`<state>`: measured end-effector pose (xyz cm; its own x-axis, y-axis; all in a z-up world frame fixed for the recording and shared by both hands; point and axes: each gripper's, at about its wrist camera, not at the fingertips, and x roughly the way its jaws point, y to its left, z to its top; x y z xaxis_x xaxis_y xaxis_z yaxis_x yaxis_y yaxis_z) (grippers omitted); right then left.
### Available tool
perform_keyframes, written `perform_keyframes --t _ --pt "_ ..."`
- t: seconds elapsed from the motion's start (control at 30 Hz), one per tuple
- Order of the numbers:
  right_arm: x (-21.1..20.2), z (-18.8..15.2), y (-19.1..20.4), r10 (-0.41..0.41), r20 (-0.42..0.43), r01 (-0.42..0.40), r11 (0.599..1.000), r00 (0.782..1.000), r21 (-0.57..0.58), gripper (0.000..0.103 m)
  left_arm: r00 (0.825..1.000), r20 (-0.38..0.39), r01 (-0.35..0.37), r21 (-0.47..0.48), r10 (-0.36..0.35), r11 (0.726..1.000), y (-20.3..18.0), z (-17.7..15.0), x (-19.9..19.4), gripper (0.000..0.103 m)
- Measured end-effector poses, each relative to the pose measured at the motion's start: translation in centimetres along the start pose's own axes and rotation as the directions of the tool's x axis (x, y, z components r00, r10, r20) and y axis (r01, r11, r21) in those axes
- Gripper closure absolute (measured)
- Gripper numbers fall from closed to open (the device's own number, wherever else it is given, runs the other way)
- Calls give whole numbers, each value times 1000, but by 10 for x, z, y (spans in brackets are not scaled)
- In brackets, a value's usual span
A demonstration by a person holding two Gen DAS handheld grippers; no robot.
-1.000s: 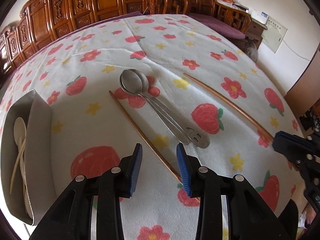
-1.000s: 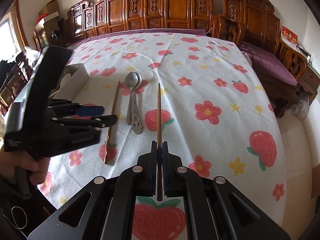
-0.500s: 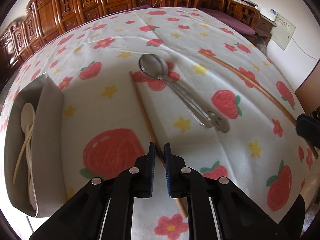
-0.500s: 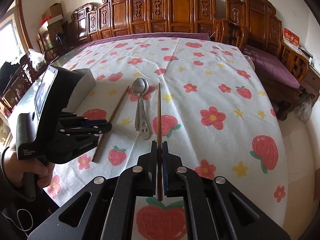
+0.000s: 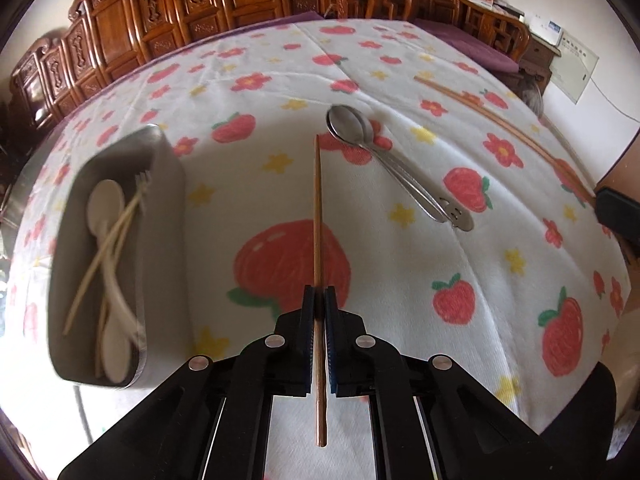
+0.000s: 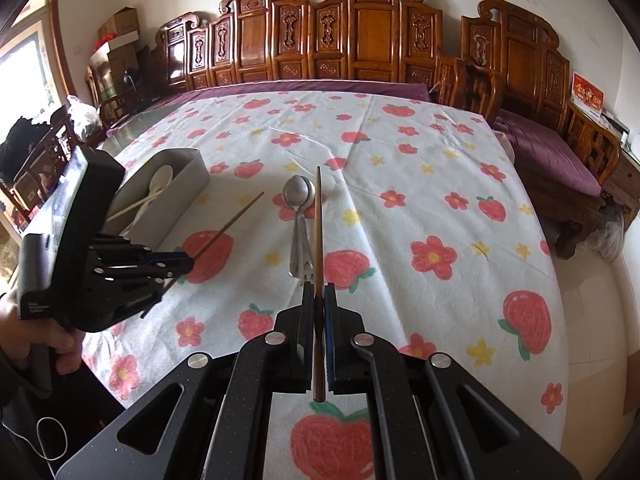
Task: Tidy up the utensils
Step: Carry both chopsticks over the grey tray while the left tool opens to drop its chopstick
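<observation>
Gripping one wooden chopstick each: left gripper [image 5: 319, 308] clamps left chopstick [image 5: 317, 216], right gripper [image 6: 319, 304] right chopstick [image 6: 317, 232]. Light, stiff, slippery; near-end hold lets tips swing.

We see a white cloth [image 6: 400, 152] printed with red strawberries, red flowers and yellow stars spread over the desk. Beyond its far edge a row of carved wooden chair backs [image 6: 372, 32] stands against the pale wall, with purple cushions [image 6: 552, 152] on the seats to the right. At the far left we make out cardboard boxes [image 6: 120, 28] stacked near a bright window [image 6: 24, 76], and a red card [image 6: 587, 96] leans at the far right.
</observation>
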<state>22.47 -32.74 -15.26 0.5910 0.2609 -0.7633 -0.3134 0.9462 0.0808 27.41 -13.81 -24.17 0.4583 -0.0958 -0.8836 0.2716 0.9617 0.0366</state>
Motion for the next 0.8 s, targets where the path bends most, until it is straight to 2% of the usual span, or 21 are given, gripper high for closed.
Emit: perform_keyframes --t 0.43,0.8 --pt "-9 3 23 40 14 -39 999 999 -33 97 996 88 -2 20 0 1000 17 3 -69 99" --pt "-13 8 45 70 11 -69 995 998 -66 97 992 121 42 16 -44 999 52 9 -85 99"
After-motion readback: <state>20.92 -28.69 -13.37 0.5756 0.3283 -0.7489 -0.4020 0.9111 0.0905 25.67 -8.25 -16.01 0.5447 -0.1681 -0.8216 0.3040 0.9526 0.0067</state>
